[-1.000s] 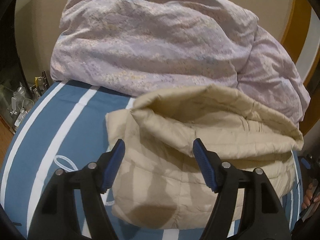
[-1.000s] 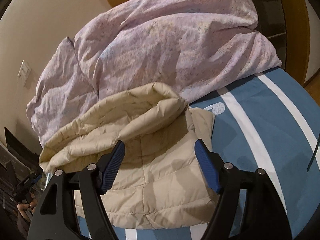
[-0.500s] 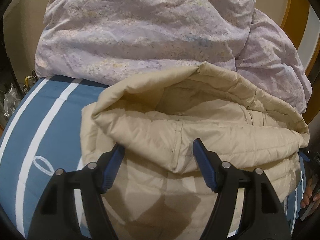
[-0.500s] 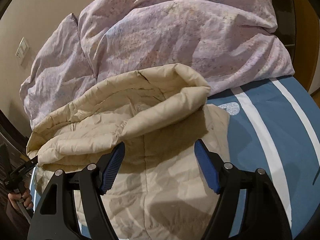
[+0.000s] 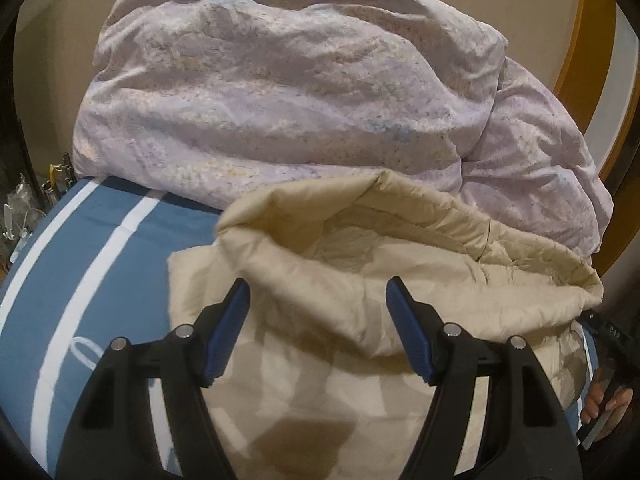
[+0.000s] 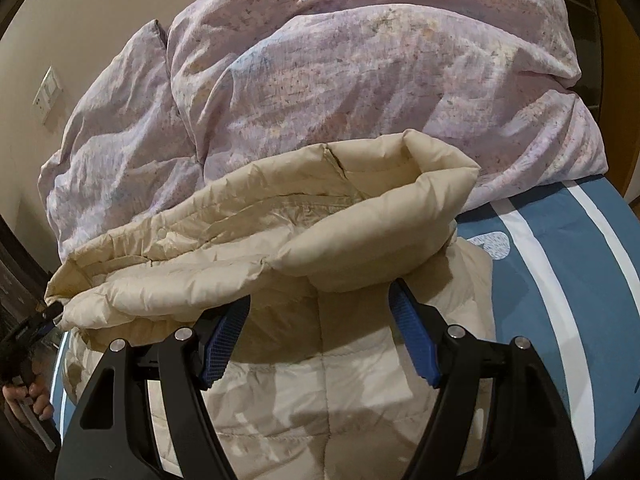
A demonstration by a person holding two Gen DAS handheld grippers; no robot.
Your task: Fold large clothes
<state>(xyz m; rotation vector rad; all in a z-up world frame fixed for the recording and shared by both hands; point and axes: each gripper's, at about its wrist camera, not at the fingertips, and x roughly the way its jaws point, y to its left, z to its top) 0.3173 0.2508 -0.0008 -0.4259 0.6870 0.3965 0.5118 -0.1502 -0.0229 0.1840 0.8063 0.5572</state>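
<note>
A beige quilted puffer jacket (image 5: 360, 280) lies on the bed, its upper part rolled over into a thick open fold; it also shows in the right wrist view (image 6: 320, 240). My left gripper (image 5: 318, 304) is open, its blue pads (image 5: 226, 332) over the jacket's lower panel just below the fold. My right gripper (image 6: 320, 308) is open, its fingertips right under the fold's puffy edge, with nothing held between them. The other gripper and a hand show at the edge of the left wrist view (image 5: 608, 400) and of the right wrist view (image 6: 28, 380).
A bulky lilac floral duvet (image 5: 300, 92) is piled behind the jacket, also in the right wrist view (image 6: 360, 72). The bed cover (image 5: 92, 260) is blue with white stripes. Beige wall behind; wood door frame (image 5: 580, 60) at the right; clutter (image 5: 24, 208) beside the bed's left.
The left gripper pulled back and the jacket looks smaller and shifted right. The right gripper moved in close until the fold's edge hangs over its fingertips. Both stayed open.
</note>
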